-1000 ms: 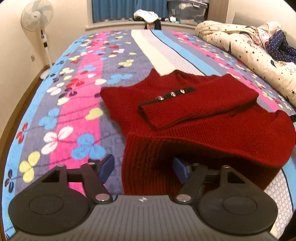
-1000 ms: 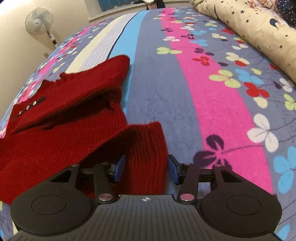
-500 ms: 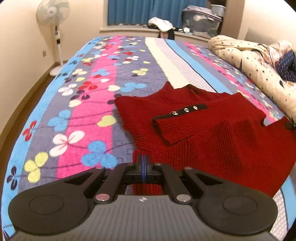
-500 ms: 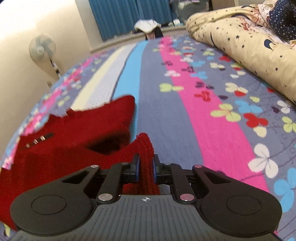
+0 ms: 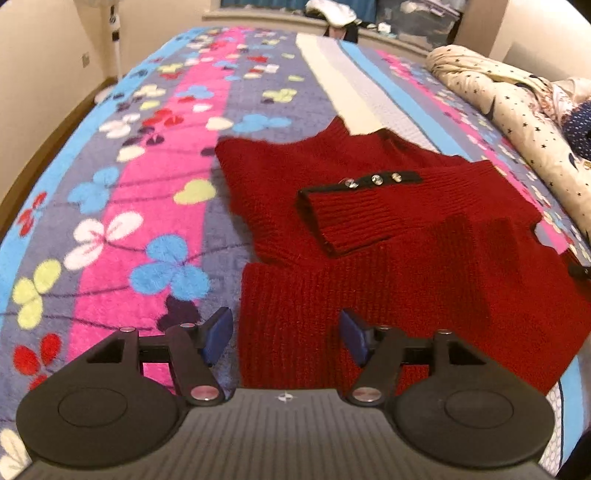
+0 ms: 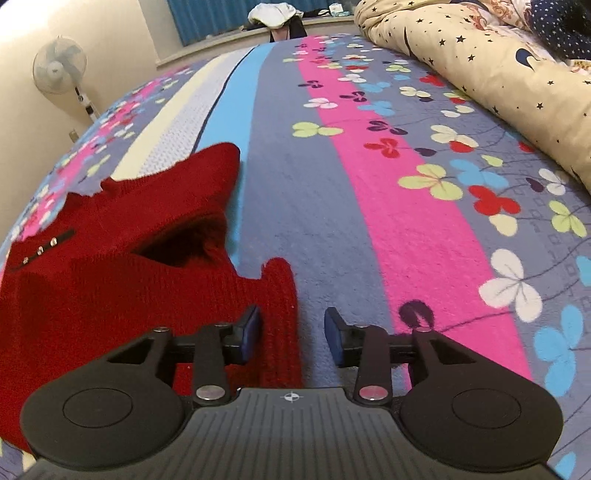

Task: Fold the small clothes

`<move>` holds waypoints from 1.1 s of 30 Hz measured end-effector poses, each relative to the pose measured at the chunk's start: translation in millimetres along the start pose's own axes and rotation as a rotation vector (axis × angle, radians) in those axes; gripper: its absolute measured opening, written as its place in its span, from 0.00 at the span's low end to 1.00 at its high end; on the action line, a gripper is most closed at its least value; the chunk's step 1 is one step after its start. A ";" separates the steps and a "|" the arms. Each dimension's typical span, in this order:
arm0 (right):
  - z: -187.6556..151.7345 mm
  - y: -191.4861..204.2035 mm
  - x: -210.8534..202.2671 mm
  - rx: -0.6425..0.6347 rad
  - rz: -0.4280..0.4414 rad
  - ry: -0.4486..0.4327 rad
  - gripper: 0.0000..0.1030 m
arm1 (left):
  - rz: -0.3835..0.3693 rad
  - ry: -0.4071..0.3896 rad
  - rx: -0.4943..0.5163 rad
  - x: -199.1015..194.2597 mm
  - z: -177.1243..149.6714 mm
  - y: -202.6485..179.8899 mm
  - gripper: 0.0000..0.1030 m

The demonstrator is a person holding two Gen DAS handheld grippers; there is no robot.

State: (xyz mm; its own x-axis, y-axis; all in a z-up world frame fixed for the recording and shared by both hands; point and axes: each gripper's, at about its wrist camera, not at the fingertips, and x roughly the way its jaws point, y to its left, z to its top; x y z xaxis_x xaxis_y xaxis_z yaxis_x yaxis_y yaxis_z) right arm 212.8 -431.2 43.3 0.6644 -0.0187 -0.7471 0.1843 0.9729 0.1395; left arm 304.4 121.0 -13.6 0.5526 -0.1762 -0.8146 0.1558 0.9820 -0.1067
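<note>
Left wrist view: my left gripper (image 5: 286, 338) hangs wide open with nothing between its blue pads, straddling the near left corner of the dark red ribbed knit sweater (image 5: 369, 236). That hem has been folded up over the body, so its edge lies across the garment just past my fingers. A little farther on, a sleeve lies folded across the chest, its black cuff band with three shiny buttons (image 5: 373, 180) facing up. The sweater rests flat on the fleece bedspread with pink, blue and grey stripes and clover flowers (image 5: 147, 192), which covers the whole bed. Well to the right lies a cream quilt printed with dark stars (image 5: 509, 99), bunched along the bed's edge. At the far end a white bundle of cloth (image 5: 332, 9) sits on a ledge.

From the right wrist, my right gripper (image 6: 291, 339) is also spread apart and holds nothing; its left pad sits over the sweater's (image 6: 129, 258) near right edge, the right pad over bare bedspread (image 6: 369, 184). Beyond it the folded layer gapes into a dark pocket. The star quilt (image 6: 480, 55) runs along the right, apart from the sweater. A white standing fan (image 6: 59, 68) is by the far left wall, beside blue curtains (image 6: 210, 14).
</note>
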 end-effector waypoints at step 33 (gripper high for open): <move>22.8 15.5 -65.0 -0.023 0.083 -0.447 0.13 | -0.032 -0.366 0.011 -82.7 15.0 1.7 0.11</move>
State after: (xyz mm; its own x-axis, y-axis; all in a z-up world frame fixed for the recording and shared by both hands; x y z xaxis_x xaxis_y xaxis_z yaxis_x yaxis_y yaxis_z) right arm 188.9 -420.1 108.8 0.9247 -0.0330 -0.3792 0.1044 0.9800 0.1693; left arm 271.2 136.2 62.2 0.8032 -0.2212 -0.5531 0.1853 0.9752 -0.1208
